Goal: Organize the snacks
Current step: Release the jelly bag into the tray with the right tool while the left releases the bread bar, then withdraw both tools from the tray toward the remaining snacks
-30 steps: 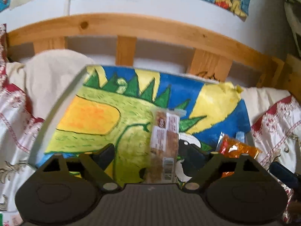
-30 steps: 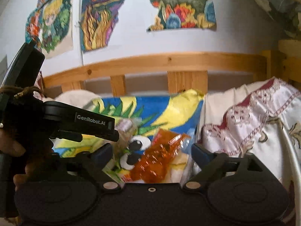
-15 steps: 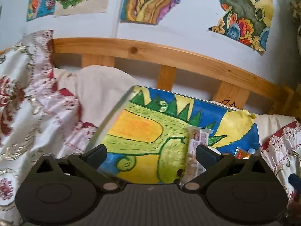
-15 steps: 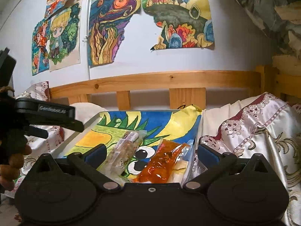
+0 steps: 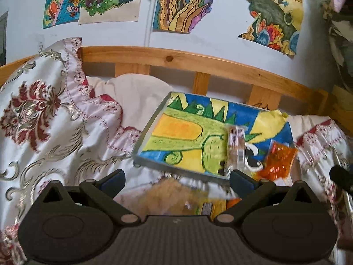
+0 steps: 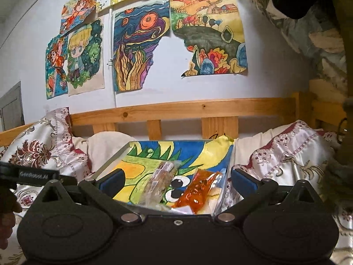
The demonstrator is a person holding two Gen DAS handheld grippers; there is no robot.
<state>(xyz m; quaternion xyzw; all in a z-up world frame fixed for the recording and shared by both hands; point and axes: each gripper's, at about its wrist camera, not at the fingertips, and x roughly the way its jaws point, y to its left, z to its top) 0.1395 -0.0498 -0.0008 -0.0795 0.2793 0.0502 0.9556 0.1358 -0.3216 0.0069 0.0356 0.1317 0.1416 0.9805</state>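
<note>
A flat tray lined with a bright dinosaur drawing [image 5: 176,132] [image 6: 141,165] lies on the bed. On it lie a clear-wrapped brown snack bar [image 5: 236,148] [image 6: 161,178] and an orange snack packet [image 5: 279,163] [image 6: 198,190]. My left gripper [image 5: 176,180] is open, in front of the tray's near edge, above blurred loose snacks [image 5: 174,198] on the bedding. My right gripper [image 6: 176,180] is open and empty, at the tray's near edge, with both tray snacks between its fingers in view.
White and red patterned bedding [image 5: 44,121] lies left of the tray, and more bedding [image 6: 286,150] lies on the right. A wooden bed rail [image 6: 198,110] and a wall with drawings stand behind. The left gripper's body [image 6: 33,174] shows at the right wrist view's left edge.
Both grippers have pulled back and up from the tray. The left one swung left and back, bringing bedding and the loose snacks in front of the tray into view.
</note>
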